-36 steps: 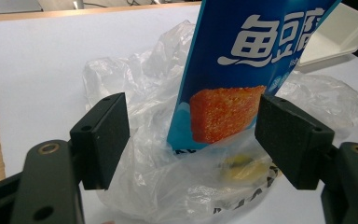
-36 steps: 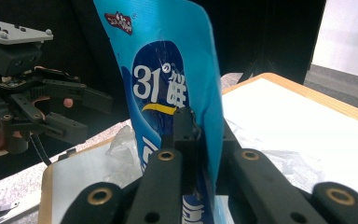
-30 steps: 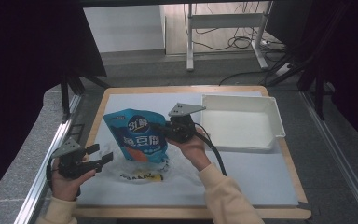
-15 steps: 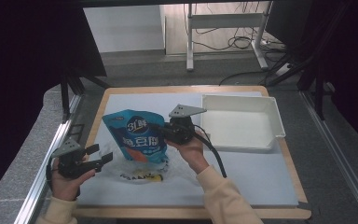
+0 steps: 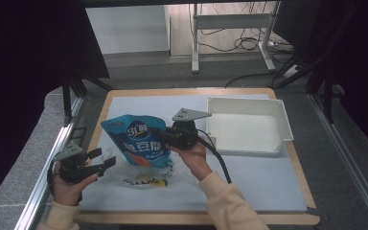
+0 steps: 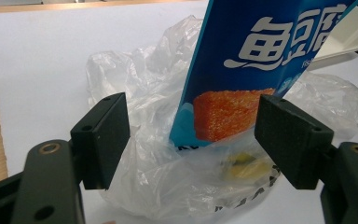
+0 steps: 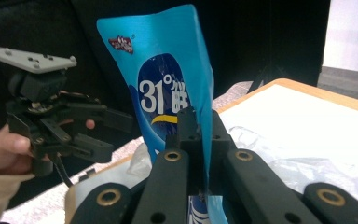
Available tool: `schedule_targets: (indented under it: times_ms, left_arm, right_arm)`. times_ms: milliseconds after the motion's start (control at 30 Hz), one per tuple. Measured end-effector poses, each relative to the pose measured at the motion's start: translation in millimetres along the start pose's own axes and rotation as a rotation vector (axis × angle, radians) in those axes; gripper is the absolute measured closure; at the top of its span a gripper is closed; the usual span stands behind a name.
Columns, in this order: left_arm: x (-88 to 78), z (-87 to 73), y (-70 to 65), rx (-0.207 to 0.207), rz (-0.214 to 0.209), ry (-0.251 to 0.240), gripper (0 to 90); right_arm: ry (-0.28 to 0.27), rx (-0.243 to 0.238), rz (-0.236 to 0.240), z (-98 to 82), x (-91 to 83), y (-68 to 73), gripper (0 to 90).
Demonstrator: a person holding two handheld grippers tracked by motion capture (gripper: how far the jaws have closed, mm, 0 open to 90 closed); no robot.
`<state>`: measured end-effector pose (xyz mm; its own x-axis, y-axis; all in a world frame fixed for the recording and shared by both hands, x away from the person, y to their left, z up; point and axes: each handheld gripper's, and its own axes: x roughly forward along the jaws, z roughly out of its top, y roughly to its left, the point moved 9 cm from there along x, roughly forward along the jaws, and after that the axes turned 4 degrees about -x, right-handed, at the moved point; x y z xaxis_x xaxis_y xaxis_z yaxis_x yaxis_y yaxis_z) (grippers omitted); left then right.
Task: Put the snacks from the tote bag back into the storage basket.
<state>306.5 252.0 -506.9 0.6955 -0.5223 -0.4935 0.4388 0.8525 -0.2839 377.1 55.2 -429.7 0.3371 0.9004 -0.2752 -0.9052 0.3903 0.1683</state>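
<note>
1. My right gripper [image 7: 200, 135] is clamped on the blue fish-tofu pouch [image 5: 136, 143], holding it upright above the clear plastic bag [image 5: 143, 175].
2. My left gripper [image 6: 193, 135] stands open; the pouch's lower corner dips into the bag between its jaws, untouched.
3. The pouch's top is cut off in the left gripper view.

On the blue pouch [image 7: 168, 88], "31°" in white is read just above the clamped right gripper [image 7: 198, 140]. Large white characters "鱼豆腐" are read on the pouch face beyond the left gripper [image 6: 191, 135]. The small red logo near its top is unreadable.
</note>
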Motion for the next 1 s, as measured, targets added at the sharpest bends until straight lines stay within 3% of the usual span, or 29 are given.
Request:
schedule_targets:
  times_ms: [400, 1000]
  left_arm:
    - [1.2, -1.3, 1.2, 0.001, 0.0, 0.005, 26.9]
    - [2.2, -2.4, 2.6, -0.001, 0.004, 0.007, 26.9]
  right_arm:
    - [-0.02, 0.014, 0.022, 4.8, 0.7, 7.4, 89.0]
    - [-0.059, -0.009, 0.032, 21.4, -3.3, 17.2, 89.1]
